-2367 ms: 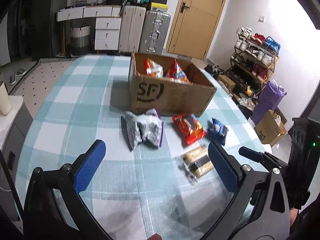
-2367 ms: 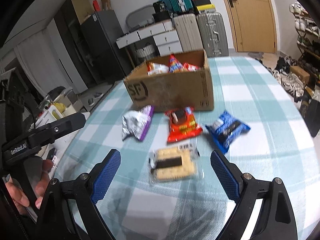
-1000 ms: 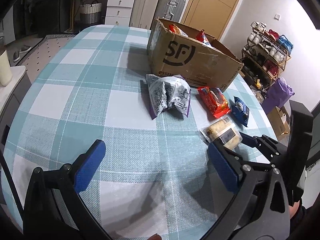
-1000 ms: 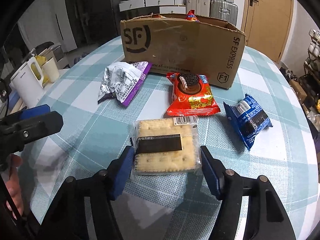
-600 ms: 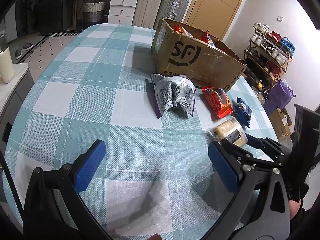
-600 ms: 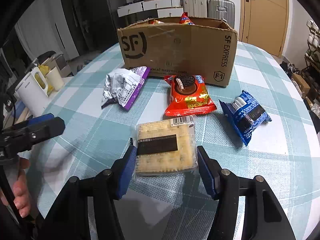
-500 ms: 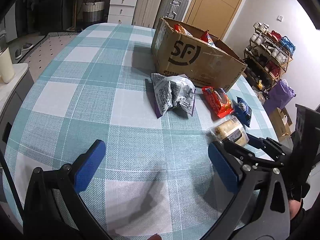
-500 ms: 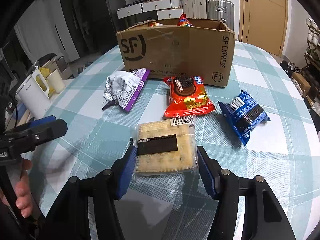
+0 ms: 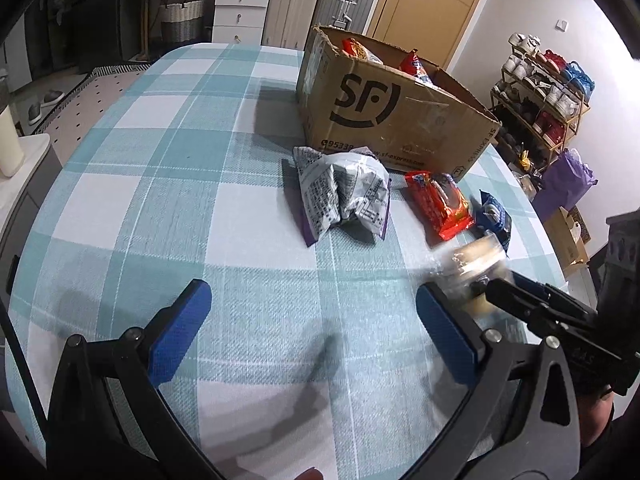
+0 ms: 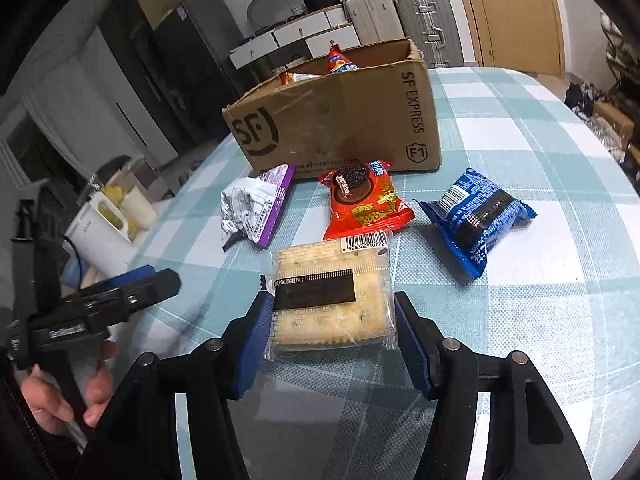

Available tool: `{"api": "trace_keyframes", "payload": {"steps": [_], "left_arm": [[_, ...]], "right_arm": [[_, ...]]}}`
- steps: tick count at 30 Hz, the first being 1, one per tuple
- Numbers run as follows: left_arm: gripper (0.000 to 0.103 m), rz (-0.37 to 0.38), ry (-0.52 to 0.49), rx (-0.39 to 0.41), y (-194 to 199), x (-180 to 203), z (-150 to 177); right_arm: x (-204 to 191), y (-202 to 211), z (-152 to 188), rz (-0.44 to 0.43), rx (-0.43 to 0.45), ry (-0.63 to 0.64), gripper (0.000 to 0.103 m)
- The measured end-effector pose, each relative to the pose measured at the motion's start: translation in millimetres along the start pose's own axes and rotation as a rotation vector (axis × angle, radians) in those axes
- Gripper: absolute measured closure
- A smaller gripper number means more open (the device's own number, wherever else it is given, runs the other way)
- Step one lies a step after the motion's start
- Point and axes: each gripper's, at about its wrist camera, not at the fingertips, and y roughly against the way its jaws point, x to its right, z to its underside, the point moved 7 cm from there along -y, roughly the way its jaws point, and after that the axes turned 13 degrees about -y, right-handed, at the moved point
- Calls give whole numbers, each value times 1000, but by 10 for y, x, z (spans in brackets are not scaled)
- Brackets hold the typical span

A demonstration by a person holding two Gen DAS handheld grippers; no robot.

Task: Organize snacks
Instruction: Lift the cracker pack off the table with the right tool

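Right wrist view: right gripper (image 10: 330, 330) fingers closing onto clear-wrapped square cracker pack (image 10: 331, 294), pads touching its sides, low over checked bench (image 10: 540, 312). Pick step. Next, judged: carry to brown cardboard box (image 10: 340, 120). Left gripper (image 9: 316, 328) fingers spread, empty.

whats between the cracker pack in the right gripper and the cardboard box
The red cookie packet lies between the cracker pack and the cardboard box, clearest in the right wrist view.

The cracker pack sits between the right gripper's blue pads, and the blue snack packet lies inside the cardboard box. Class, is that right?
Not quite. The right wrist view shows the blue packet on the tablecloth, outside the box. The cracker pack is indeed between the right gripper's closing pads.
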Motion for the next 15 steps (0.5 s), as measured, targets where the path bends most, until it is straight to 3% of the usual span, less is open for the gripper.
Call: {"api": "trace_keyframes", "payload": {"steps": [1, 8, 9, 12, 15], "left_arm": [[1, -3, -5, 0, -18, 8, -35], [1, -13, -22, -10, -107, 21, -141], [1, -7, -7, -10, -109, -7, -153], [1, -9, 25, -6, -106, -97, -167], [1, -18, 37, -8, -105, -174, -158]], "right_arm": [[13, 5, -4, -9, -6, -8, 64], [145, -5, 16, 17, -6, -31, 65], [140, 16, 8, 12, 0, -39, 65], [65, 43, -29, -7, 14, -32, 50], [-34, -79, -21, 3, -16, -13, 49]]}}
